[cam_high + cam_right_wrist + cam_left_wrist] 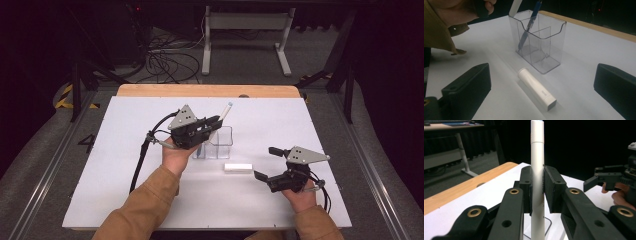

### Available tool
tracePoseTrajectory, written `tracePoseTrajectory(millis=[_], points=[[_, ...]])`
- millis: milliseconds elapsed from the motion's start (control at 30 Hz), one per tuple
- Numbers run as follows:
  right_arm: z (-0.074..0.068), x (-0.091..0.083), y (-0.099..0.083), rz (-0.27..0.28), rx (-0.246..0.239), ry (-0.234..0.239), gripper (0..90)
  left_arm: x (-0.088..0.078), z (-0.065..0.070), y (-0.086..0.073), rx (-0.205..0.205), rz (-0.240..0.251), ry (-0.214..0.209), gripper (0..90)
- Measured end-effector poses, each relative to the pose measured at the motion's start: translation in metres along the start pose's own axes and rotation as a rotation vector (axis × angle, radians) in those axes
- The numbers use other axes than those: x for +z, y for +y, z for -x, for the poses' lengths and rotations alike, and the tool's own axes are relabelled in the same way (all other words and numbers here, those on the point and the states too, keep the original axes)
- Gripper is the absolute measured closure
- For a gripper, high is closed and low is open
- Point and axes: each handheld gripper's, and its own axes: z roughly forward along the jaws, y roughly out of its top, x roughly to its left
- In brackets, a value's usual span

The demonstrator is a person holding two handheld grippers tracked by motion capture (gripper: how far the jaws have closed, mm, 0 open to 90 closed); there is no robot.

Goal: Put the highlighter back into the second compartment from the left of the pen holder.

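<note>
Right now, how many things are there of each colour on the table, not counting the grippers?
White: 2, the slim white pen clamped in the left gripper and the white capped tube lying flat.
Blue: 1, the blue pen.
Clear: 1, the clear plastic holder.
Total: 4

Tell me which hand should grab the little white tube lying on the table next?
Probably the right. The right tongs are open and empty, close to the white tube, which lies straight ahead between their jaws. The left tongs are busy, shut on a white pen over the clear holder.

A lab: black curtains [385, 60], floor cables [167, 62], white test table [280, 200].
</note>
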Motion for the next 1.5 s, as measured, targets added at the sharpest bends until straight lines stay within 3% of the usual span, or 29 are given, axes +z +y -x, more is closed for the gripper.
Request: tracePoseTrajectory(millis=[333, 767, 867, 933, 1033, 1233, 1333, 1500], points=[[-0.001, 0.001, 0.0, -0.001, -0.005, 0.005, 1.5, 0.011, -0.007, -0.005, -0.009, 0.02, 0.026, 77.6], [-0.001, 0.0, 0.0, 0.0, -0.006, 0.009, 1.5, 0.014, -0.011, -0.008, -0.003, -0.001, 0.034, 77.4], [-0.001, 0.0, 0.0, 0.001, -0.007, 0.009, 1.4, 0.014, -0.011, -0.009, 0.017, -0.003, 0.049, 63.6], [-0.001, 0.0, 0.0, 0.003, -0.007, 0.009, 1.4, 0.012, -0.011, -0.009, 0.025, -0.004, 0.053, 59.1], [-0.001, 0.0, 0.0, 0.005, -0.005, 0.009, 1.4, 0.007, -0.011, -0.007, 0.012, -0.014, 0.046, 51.8], [-0.001, 0.0, 0.001, 0.005, -0.011, 0.005, 1.4, -0.011, -0.009, -0.001, -0.005, -0.049, 0.022, 27.7], [-0.002, 0.0, 0.001, 0.003, -0.012, 0.004, 1.4, -0.024, -0.005, 0.001, 0.015, -0.054, 0.022, 21.0], [-0.002, 0.0, 0.002, 0.004, -0.013, 0.004, 1.2, -0.046, 0.003, 0.002, 0.037, -0.042, 0.006, 17.6]])
